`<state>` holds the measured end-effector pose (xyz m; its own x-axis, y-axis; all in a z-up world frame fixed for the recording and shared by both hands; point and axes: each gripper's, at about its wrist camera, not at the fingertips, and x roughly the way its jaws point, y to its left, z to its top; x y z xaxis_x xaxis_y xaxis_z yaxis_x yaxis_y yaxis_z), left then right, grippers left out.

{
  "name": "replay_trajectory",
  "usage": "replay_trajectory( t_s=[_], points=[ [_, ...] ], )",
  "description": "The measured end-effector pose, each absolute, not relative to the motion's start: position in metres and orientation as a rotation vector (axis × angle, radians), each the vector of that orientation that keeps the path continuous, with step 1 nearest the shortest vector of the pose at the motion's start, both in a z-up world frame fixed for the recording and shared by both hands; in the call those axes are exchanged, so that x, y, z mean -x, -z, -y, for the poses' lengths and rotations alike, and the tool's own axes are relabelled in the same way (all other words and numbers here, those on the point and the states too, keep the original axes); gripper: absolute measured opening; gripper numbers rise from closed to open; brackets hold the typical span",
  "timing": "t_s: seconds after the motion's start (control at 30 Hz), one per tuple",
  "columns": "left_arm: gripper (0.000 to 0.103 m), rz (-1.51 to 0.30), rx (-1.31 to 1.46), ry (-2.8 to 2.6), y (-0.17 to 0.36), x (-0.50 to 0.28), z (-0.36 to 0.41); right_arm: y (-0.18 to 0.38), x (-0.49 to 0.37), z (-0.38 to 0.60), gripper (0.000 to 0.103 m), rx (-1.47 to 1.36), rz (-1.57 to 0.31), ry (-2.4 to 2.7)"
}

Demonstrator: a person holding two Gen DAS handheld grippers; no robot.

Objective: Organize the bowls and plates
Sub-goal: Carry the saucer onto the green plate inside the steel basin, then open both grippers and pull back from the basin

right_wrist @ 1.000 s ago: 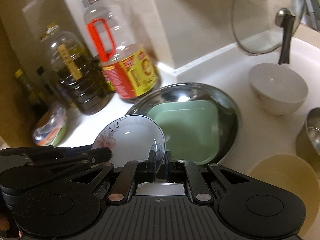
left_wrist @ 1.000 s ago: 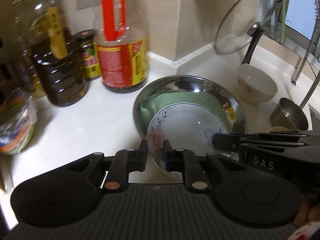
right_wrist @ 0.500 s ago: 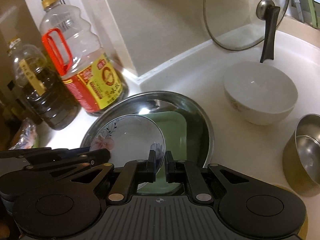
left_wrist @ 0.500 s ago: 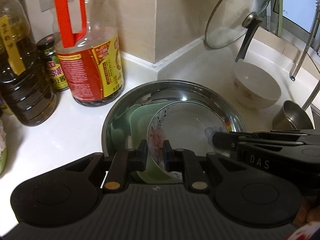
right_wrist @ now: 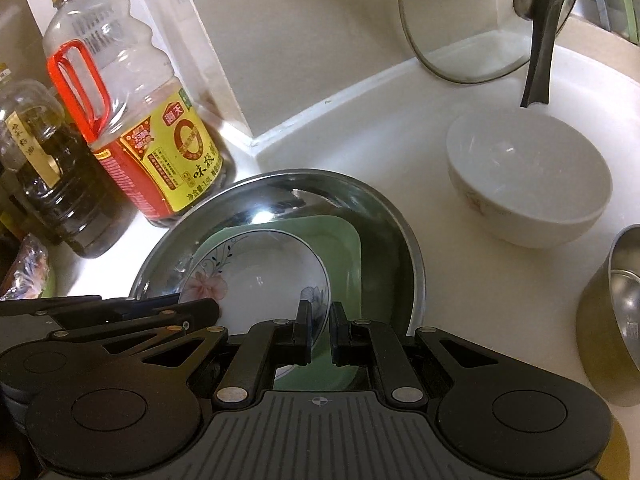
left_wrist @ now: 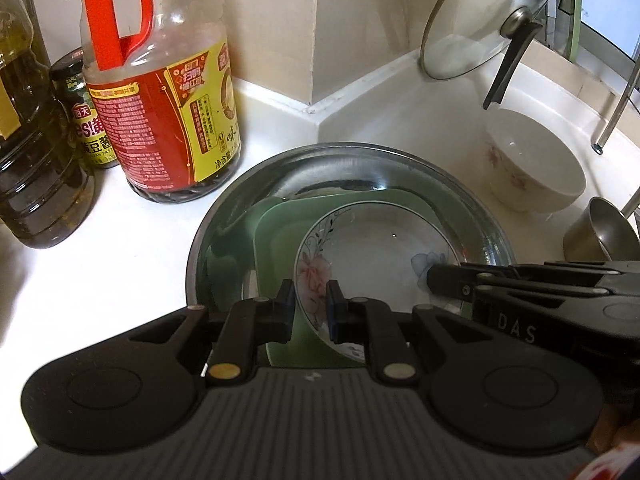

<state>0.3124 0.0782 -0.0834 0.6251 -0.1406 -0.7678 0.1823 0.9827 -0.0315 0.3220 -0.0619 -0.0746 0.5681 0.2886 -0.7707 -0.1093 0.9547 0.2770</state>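
two grippers: the left gripper [left_wrist: 311,307] at the lower middle of its own view, the right gripper [right_wrist: 320,330] likewise in its own. one steel basin [right_wrist: 404,240] at centre frame. two plates inside it: one square green plate [right_wrist: 344,248], one round flowered plate [right_wrist: 256,276]. one white bowl [right_wrist: 528,196] at the right. one steel cup [right_wrist: 616,312] at the right edge. one glass lid [right_wrist: 472,20] at the upper right. two big bottles at the left: one red-handled bottle [right_wrist: 132,120], one dark oil bottle [right_wrist: 52,184]. one small jar [left_wrist: 86,112], upper left of the left view.
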Motion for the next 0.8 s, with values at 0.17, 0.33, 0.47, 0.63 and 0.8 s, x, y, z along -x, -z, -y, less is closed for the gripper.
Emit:
replay_trajectory(
  t_s=[0.17, 0.33, 0.47, 0.63, 0.8],
  points=[
    [0.014, -0.882, -0.052, 0.178, 0.086, -0.316, -0.078, 0.077, -0.324, 0.059, 0.009, -0.203, -0.938, -0.232],
    [0.014, -0.892, -0.043, 0.176, 0.089, -0.317, -0.079, 0.082, -0.326, 0.059, 0.009, -0.208, -0.944, -0.224],
    [0.015, -0.899, -0.019, 0.173, 0.093, -0.32, -0.083, 0.084, -0.327, 0.059, 0.009, -0.208, -0.939, -0.232],
    [0.017, -0.879, -0.012, 0.162, 0.089, -0.317, -0.086, 0.079, -0.324, 0.062, 0.013, -0.211, -0.917, -0.225],
    [0.019, -0.846, -0.001, 0.163, 0.074, -0.308, -0.089, 0.066, -0.316, 0.069, 0.047, -0.234, -0.88, -0.242]
  ],
)
